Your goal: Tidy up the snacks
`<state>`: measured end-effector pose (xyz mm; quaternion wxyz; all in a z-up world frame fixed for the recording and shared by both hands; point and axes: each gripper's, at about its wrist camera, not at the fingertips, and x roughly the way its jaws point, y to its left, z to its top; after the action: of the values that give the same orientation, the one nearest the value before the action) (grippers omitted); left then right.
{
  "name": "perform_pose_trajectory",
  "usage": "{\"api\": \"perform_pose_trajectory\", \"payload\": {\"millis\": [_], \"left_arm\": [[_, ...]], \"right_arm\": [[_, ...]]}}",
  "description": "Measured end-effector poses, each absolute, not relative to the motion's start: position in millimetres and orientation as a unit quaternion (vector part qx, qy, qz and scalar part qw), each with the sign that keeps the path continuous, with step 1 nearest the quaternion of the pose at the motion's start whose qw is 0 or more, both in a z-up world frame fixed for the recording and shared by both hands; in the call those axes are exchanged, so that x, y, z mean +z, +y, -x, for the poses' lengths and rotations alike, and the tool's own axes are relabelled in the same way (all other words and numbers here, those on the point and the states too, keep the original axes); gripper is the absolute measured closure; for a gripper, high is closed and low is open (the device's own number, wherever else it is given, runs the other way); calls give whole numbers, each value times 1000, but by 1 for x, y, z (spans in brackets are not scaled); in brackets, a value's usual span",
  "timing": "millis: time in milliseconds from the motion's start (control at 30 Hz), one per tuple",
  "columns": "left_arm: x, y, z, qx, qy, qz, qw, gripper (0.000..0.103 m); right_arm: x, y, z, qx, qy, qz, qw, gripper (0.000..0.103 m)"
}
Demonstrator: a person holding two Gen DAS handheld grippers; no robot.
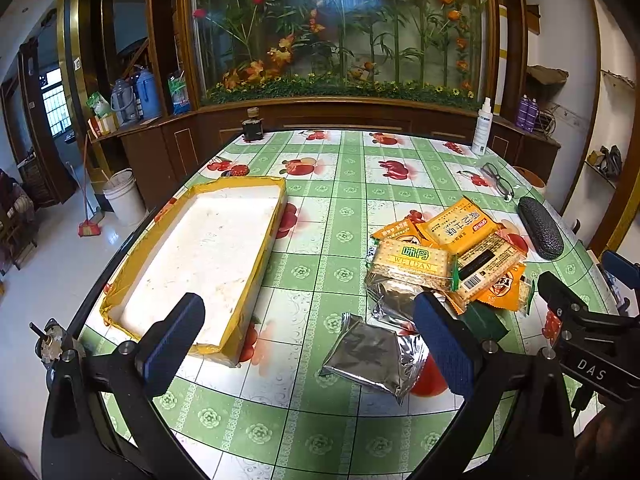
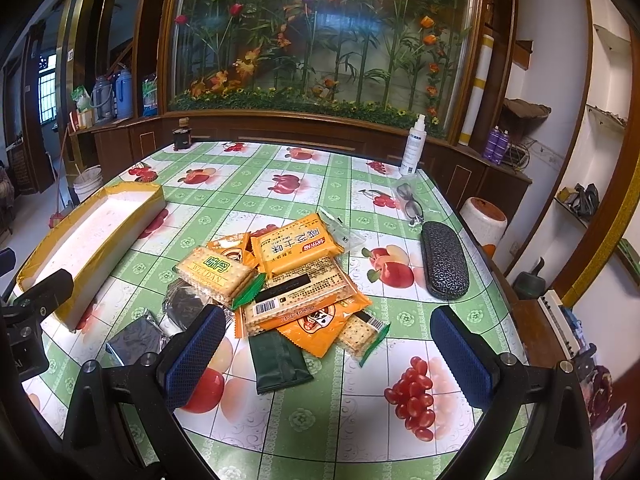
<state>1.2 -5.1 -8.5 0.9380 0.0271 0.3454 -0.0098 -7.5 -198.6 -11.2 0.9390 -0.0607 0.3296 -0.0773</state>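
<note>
A pile of snack packets lies on the table: a cracker pack (image 1: 412,264) (image 2: 218,274), orange packets (image 1: 460,226) (image 2: 298,244), a silver foil packet (image 1: 376,354) (image 2: 136,338) and a dark green packet (image 2: 280,362). An empty white tray with a yellow rim (image 1: 256,248) (image 2: 86,256) sits to the left. My left gripper (image 1: 312,340) is open, hovering low between the tray and the pile, above the silver packet. My right gripper (image 2: 328,354) is open over the near edge of the pile, holding nothing.
A black glasses case (image 1: 540,232) (image 2: 444,260) and spectacles (image 1: 498,180) (image 2: 410,200) lie right of the pile. A white spray bottle (image 1: 482,128) (image 2: 414,146) and a dark jar (image 1: 252,124) (image 2: 182,136) stand at the far edge. A white bucket (image 1: 124,196) is on the floor left.
</note>
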Motion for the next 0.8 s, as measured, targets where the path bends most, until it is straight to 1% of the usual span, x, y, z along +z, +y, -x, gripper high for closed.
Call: {"api": "perform_pose_trajectory", "payload": {"millis": [200,467,800], "left_arm": [[-8,-3,-1,-10,332,-25,943,0],[-5,-3,2,-6,337,-27,941,0],[2,-6,6,-4,323,-21,946,0]], "right_arm": [[-11,-199,7,-78,330,61,939,0],[-10,-198,8,-77,330,59,939,0],[-9,-198,10,-75,330,59,939,0]]}}
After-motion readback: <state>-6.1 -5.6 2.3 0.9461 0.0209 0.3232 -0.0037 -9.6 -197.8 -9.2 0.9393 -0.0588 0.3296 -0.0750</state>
